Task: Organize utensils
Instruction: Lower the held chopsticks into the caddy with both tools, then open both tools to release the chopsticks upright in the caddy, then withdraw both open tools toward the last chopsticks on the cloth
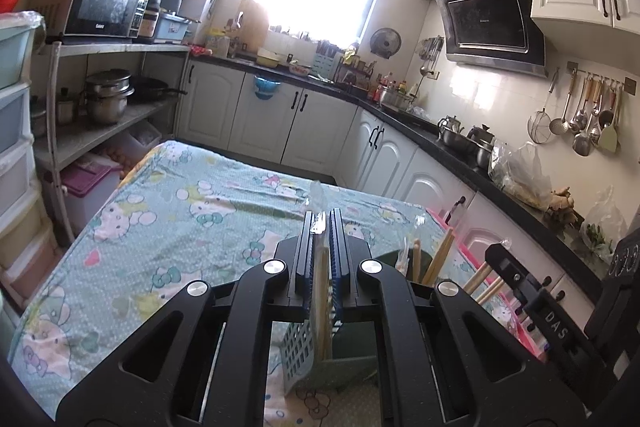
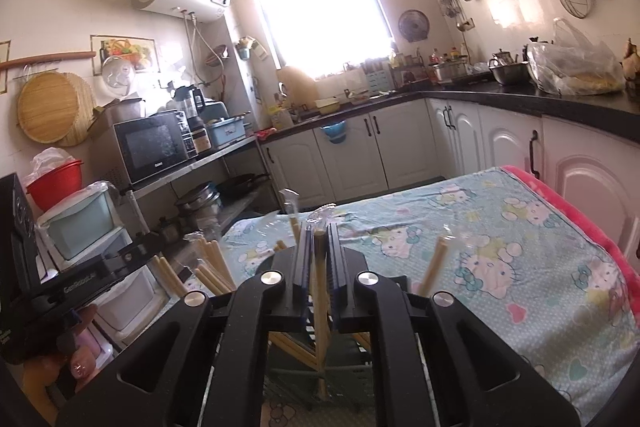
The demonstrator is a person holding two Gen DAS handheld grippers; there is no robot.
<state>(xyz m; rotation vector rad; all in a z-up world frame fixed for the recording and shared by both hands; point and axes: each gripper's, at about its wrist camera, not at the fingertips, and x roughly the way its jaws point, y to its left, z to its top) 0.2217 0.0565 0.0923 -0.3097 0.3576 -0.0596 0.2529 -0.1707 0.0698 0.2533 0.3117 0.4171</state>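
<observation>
Nearest you, your left tongs (image 1: 322, 223) are clamped on a wooden utensil (image 1: 320, 283) in clear wrap, the stick upright between the pads and the wrap's tip poking out past the fingertips. Below it, a pale green slotted basket (image 1: 298, 351) stands on the worktop (image 1: 168, 211), its perforated wall leaning toward 7 o'clock. At 2 o'clock from those tongs, more wooden sticks (image 1: 438, 255) rise from the basket's far side, and the black body of your other tool shows at 3 o'clock.

Your right tongs (image 2: 319, 233) stand narrow around another wrapped stick (image 2: 320, 291), which runs upright between the pads down into the basket (image 2: 340, 371); whether the pads press on it, you cannot tell. A fan of sticks (image 2: 212, 267) leans out at 10 o'clock, and one single stick (image 2: 432, 267) tilts at 2 o'clock. Your left hand (image 2: 76, 343) grips its tool at 8 o'clock.

Farther out, the worktop's cartoon-cat cloth (image 2: 500, 239) spreads toward 1 o'clock, with a pink edge at its right. Beyond it stand white cabinets (image 2: 352, 155), a microwave (image 2: 154, 147) on a shelf at 10 o'clock, and the bright window (image 2: 320, 7) at 12.
</observation>
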